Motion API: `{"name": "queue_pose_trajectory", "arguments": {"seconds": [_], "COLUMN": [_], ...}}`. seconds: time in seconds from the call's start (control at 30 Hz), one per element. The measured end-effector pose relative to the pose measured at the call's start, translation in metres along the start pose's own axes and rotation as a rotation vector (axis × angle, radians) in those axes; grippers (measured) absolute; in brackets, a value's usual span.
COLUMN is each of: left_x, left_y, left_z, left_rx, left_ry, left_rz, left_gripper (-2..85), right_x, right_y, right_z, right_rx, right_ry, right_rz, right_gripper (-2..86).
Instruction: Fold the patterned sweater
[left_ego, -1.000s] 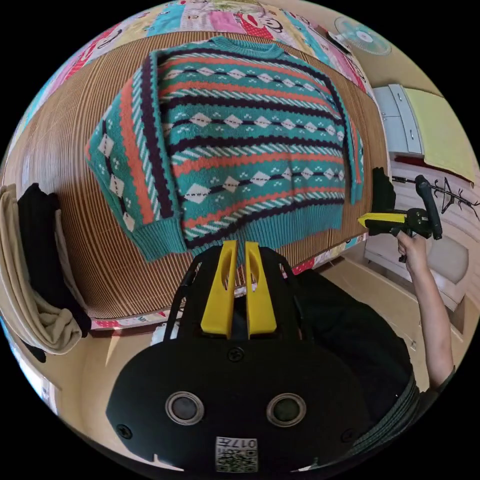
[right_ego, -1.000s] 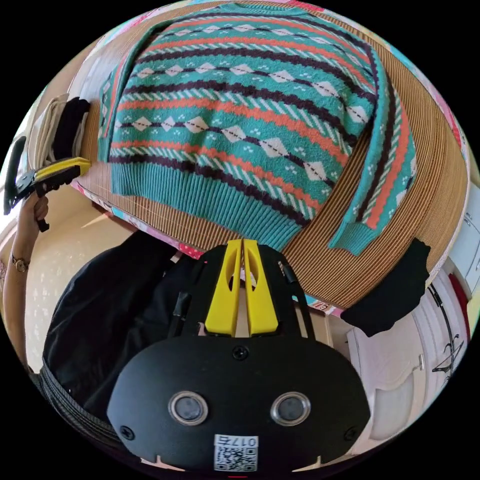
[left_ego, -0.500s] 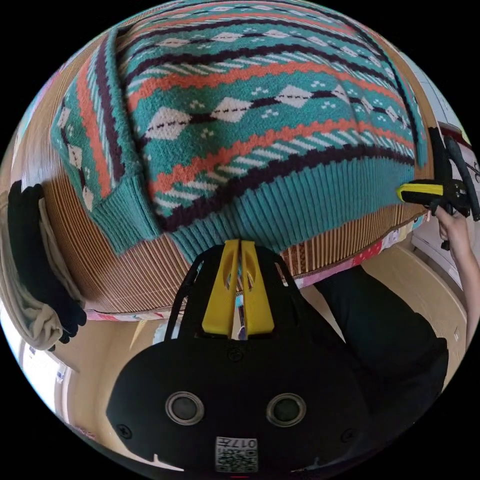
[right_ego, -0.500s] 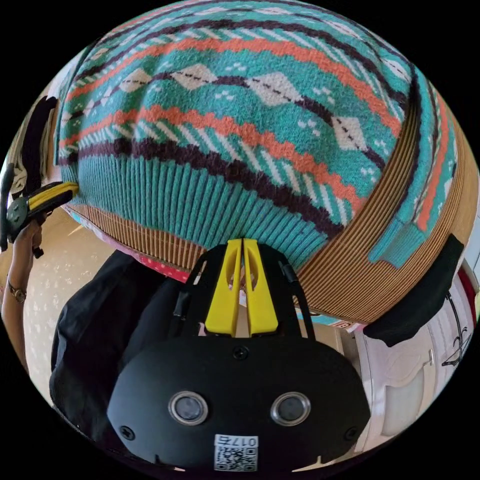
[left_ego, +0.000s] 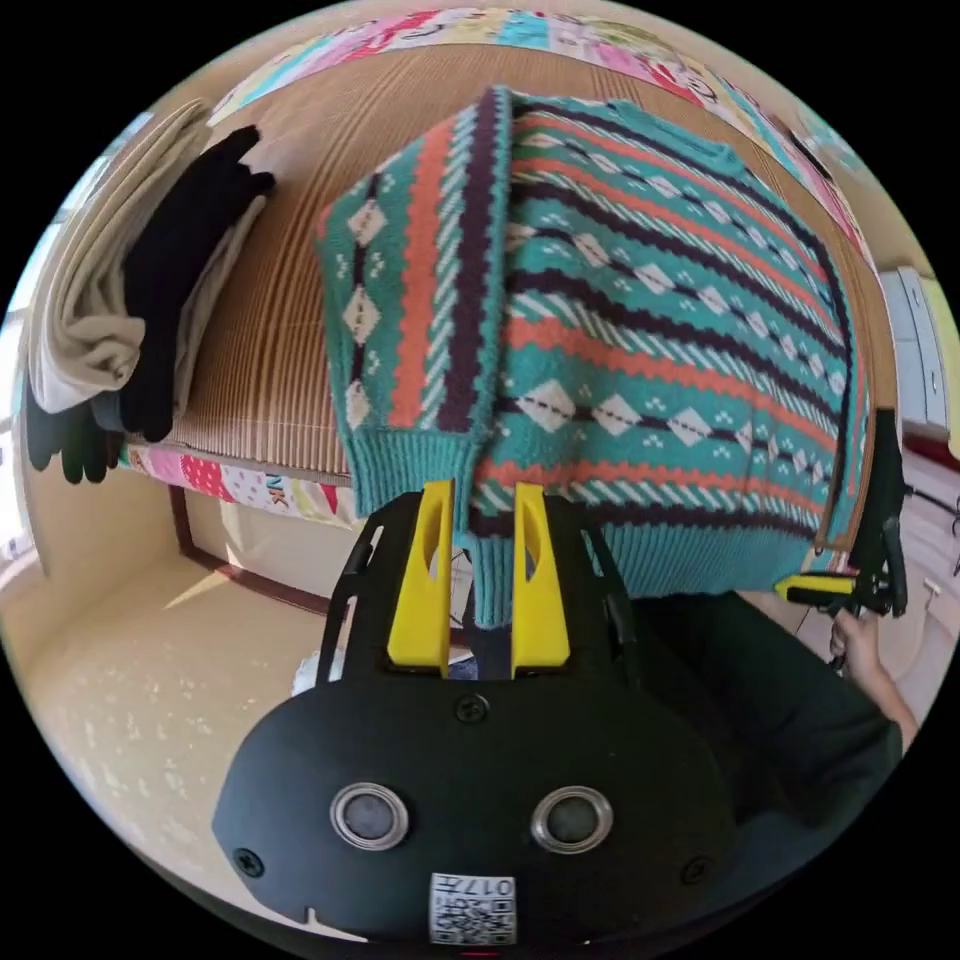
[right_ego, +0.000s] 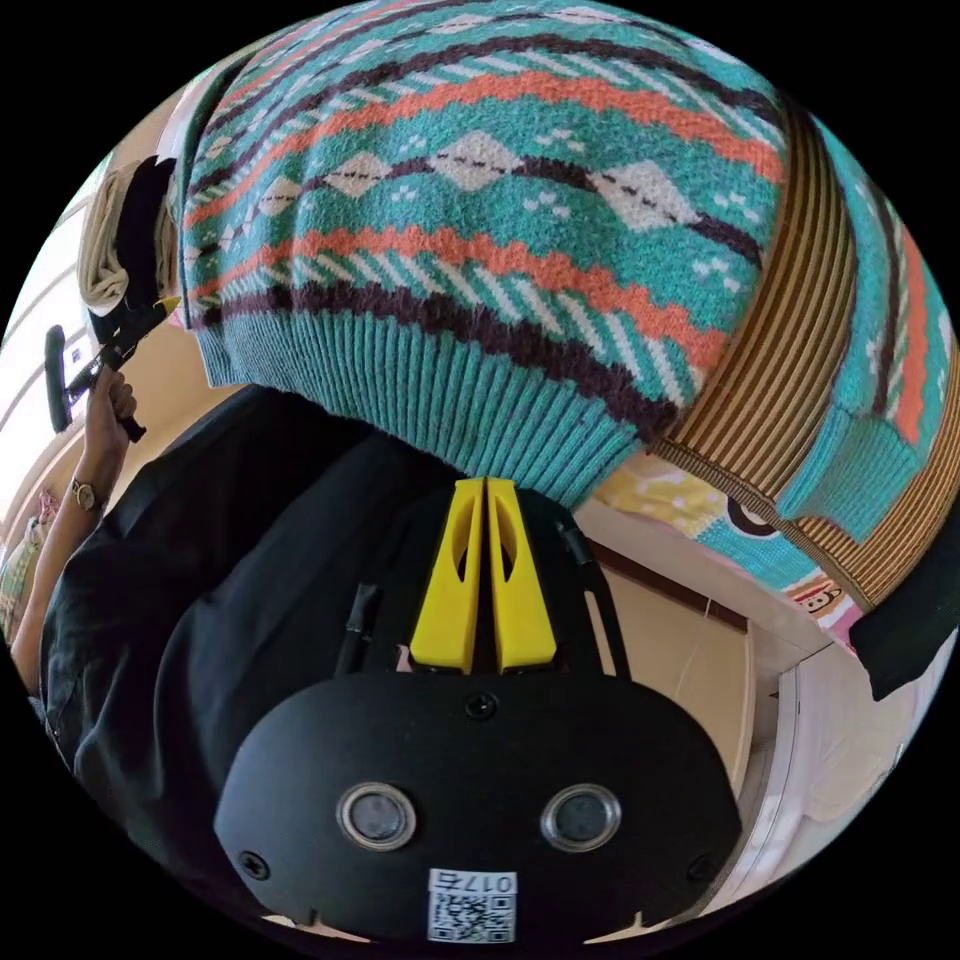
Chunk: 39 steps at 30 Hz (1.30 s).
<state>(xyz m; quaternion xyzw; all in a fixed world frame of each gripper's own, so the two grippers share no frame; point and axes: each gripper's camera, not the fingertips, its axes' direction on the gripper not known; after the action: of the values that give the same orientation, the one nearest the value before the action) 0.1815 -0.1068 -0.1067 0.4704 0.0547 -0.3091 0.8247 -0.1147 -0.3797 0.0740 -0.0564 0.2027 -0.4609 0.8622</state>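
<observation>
bedroom: bed (left_ego: 262, 350), quilt (left_ego: 230, 480)

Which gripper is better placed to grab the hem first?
Left. The left gripper has open jaws straddling the teal patterned knit sweater's ribbed hem. The right gripper has shut jaws, just short of the hem.

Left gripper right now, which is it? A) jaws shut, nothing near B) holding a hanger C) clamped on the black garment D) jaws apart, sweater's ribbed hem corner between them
D: in the left gripper view the left gripper has its yellow jaws apart with the patterned sweater's teal ribbed hem hanging between them.
</observation>
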Motion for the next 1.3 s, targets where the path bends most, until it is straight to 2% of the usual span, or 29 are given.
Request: {"name": "queue_pose_trajectory", "arguments": {"seconds": [0.13,0.3,0.4,0.47,0.53,0.6,0.67,0.8,0.87,0.93,1.0,1.07,1.17,1.23,1.27,1.3], "left_x": [-0.026,-0.058,-0.095,-0.127,-0.147,-0.165,-0.181,-0.166,-0.122,-0.073,-0.021,0.024,0.049,0.058,0.062,0.062], "left_y": [-0.026,-0.040,-0.037,-0.033,-0.030,-0.030,-0.038,-0.065,-0.087,-0.106,-0.119,-0.120,-0.092,-0.076,-0.067,-0.062], "left_z": [0.042,0.046,0.030,0.007,-0.021,-0.062,-0.128,-0.216,-0.250,-0.255,-0.250,-0.229,-0.205,-0.179,-0.157,-0.145], "left_rx": [-0.152,-0.282,-0.326,-0.360,-0.347,-0.282,-0.132,0.055,0.128,0.115,0.103,0.137,0.246,0.191,0.120,0.082], "left_ry": [0.094,0.179,0.360,0.622,0.770,0.904,1.021,1.042,1.058,1.074,1.041,0.980,1.029,1.025,1.003,0.988], "left_rz": [-0.021,-0.017,0.011,0.083,0.149,0.212,0.292,0.392,0.439,0.459,0.493,0.384,0.373,0.375,0.369,0.361], "left_gripper": [11.5,8.0,5.9,5.5,4.9,4.2,4.0,4.0,4.2,4.9,7.1,9.5,7.6,7.0,7.1,7.2], "right_x": [0.022,0.038,0.051,0.060,0.073,0.081,0.088,0.104,0.111,0.119,0.127,0.136,0.154,0.171,0.173,0.169], "right_y": [0.016,0.031,0.042,0.048,0.057,0.065,0.071,0.083,0.087,0.094,0.101,0.109,0.124,0.138,0.142,0.147], "right_z": [-0.017,-0.037,-0.049,-0.052,-0.054,-0.054,-0.053,-0.042,-0.037,-0.034,-0.035,-0.037,-0.035,-0.029,-0.030,-0.042], "right_rx": [-0.033,-0.029,0.019,0.044,0.084,0.133,0.175,0.229,0.252,0.302,0.356,0.419,0.514,0.573,0.590,0.604], "right_ry": [0.031,0.065,0.042,-0.004,-0.103,-0.201,-0.287,-0.428,-0.481,-0.553,-0.617,-0.689,-0.803,-0.892,-0.878,-0.735], "right_rz": [0.025,0.033,0.073,0.095,0.144,0.165,0.181,0.234,0.255,0.276,0.289,0.308,0.354,0.422,0.427,0.397], "right_gripper": [0.4,0.4,0.4,0.4,0.4,0.4,0.4,0.5,0.6,1.0,1.5,2.4,6.1,9.4,9.7,10.2]}}
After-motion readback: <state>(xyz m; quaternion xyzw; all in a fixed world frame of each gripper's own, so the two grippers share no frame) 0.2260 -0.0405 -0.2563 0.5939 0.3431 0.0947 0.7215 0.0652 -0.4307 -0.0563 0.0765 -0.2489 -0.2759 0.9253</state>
